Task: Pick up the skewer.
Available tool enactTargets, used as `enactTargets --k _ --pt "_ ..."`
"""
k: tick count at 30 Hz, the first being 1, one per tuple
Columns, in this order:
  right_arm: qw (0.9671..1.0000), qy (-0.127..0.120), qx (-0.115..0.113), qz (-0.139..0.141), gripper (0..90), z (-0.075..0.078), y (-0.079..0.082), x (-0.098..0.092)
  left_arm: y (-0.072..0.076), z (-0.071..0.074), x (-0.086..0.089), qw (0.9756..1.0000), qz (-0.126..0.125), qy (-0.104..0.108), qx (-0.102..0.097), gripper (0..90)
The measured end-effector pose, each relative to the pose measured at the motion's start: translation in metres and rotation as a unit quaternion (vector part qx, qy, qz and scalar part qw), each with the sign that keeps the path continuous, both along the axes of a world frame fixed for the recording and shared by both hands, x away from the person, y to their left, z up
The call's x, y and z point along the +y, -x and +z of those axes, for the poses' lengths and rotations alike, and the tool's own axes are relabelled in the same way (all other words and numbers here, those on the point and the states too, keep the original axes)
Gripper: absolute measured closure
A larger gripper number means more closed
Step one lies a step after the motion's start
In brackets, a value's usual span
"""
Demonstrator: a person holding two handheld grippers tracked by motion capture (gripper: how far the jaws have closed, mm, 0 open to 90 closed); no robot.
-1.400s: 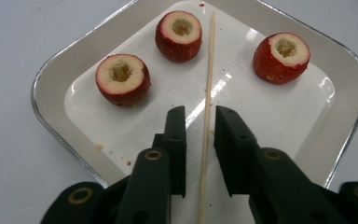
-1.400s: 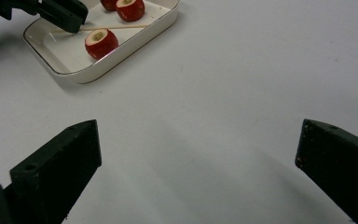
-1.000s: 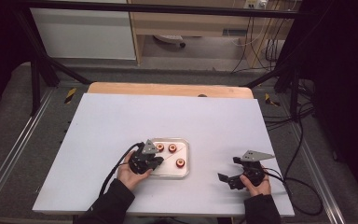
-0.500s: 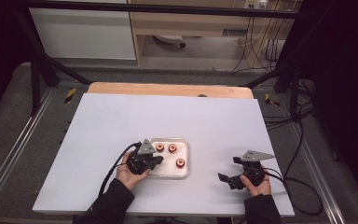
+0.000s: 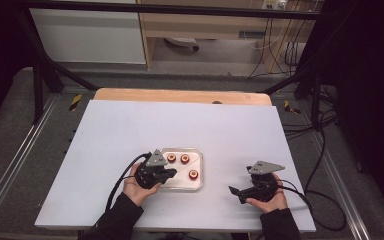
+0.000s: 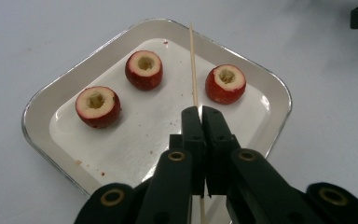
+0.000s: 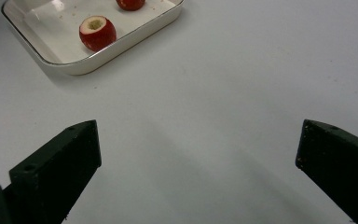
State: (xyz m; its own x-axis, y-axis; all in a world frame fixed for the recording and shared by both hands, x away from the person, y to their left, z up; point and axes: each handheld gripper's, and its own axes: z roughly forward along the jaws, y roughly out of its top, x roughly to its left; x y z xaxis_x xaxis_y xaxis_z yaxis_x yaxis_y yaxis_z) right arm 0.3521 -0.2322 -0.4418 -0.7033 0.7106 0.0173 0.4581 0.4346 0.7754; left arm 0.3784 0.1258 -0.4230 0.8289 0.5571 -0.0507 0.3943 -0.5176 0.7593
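The left gripper point(image 6: 200, 114) is clamped on a thin wooden skewer point(image 6: 193, 65), pinched between the 2 jaws just behind their tips. The skewer runs straight out ahead of the jaws, its long axis in line with them, and its far end reaches the back rim of the tray point(image 6: 42, 144); a short stub shows behind the tips, low between the jaws. It hangs over the tray floor, passing between 2 of the 3 cored red fruits point(image 6: 143, 70): 2 lie to the left of the stick, 1 point(image 6: 225, 84) just to its right, none touching it.

In the high view the left gripper point(image 5: 166, 175) sits at the tray's near left edge, pointing across the tray.

The right gripper point(image 7: 198, 175) stands wide apart, grasping nothing, over bare table point(image 7: 223, 93), with the tray well ahead and to its left.

No brand, label or writing can be read on anything
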Motion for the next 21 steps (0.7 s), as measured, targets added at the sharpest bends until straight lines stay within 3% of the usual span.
enactTargets --k 1,4,5,7,11,12,13,14,16,17,18,19,20,21 --pt "1.0 0.0 0.0 0.0 0.5 0.0 0.0 0.0 0.001 0.001 -0.001 1.0 -0.002 0.001 0.0 88.3" --pt "0.999 0.042 -0.015 0.007 0.8 0.004 0.002 0.011 0.003 0.005 -0.003 1.0 -0.007 0.002 -0.001 88.3" --pt "0.999 0.042 -0.015 0.007 0.8 0.004 0.002 0.011 0.004 0.006 -0.003 0.9999 -0.01 0.002 -0.002 88.3" --pt "0.9962 0.078 -0.033 0.018 1.2 0.008 0.004 0.02 0.006 0.009 -0.005 0.9999 -0.015 -0.001 -0.003 88.3" --pt "0.9887 0.13 -0.065 0.039 2.6 0.013 0.007 0.033 0.009 0.014 -0.008 0.9997 -0.025 -0.006 -0.004 88.3" --pt "0.9887 0.13 -0.065 0.039 2.6 0.013 0.007 0.033 0.01 0.016 -0.009 0.9996 -0.027 -0.009 -0.006 88.3" --pt "0.9852 0.145 -0.078 0.047 4.1 0.017 0.009 0.039 0.011 0.017 -0.01 0.9995 -0.03 -0.011 -0.007 88.3" --pt "0.9852 0.145 -0.078 0.047 4.1 0.017 0.009 0.039 0.011 0.018 -0.011 0.9995 -0.03 -0.009 -0.006 88.3" --pt "0.9805 0.159 -0.095 0.065 5.8 0.022 0.011 0.047 0.012 0.02 -0.012 0.9992 -0.035 -0.014 -0.008 88.3" --pt "0.9805 0.159 -0.095 0.065 5.8 0.022 0.011 0.047 0.013 0.021 -0.014 0.9993 -0.035 -0.012 -0.007 88.3" --pt "0.9758 0.172 -0.11 0.078 7.4 0.025 0.012 0.054 0.013 0.022 -0.015 0.9991 -0.04 -0.016 -0.007 88.3" --pt "0.9758 0.172 -0.11 0.078 7.4 0.025 0.012 0.054 0.013 0.022 -0.017 0.999 -0.041 -0.017 -0.007 88.3" --pt "0.9717 0.182 -0.121 0.09 9.0 0.028 0.013 0.059 0.013 0.023 -0.019 0.9989 -0.044 -0.018 -0.007 88.3" --pt "0.9699 0.187 -0.125 0.094 9.9 0.029 0.014 0.062 0.013 0.024 -0.021 0.9987 -0.046 -0.021 -0.007 88.3"
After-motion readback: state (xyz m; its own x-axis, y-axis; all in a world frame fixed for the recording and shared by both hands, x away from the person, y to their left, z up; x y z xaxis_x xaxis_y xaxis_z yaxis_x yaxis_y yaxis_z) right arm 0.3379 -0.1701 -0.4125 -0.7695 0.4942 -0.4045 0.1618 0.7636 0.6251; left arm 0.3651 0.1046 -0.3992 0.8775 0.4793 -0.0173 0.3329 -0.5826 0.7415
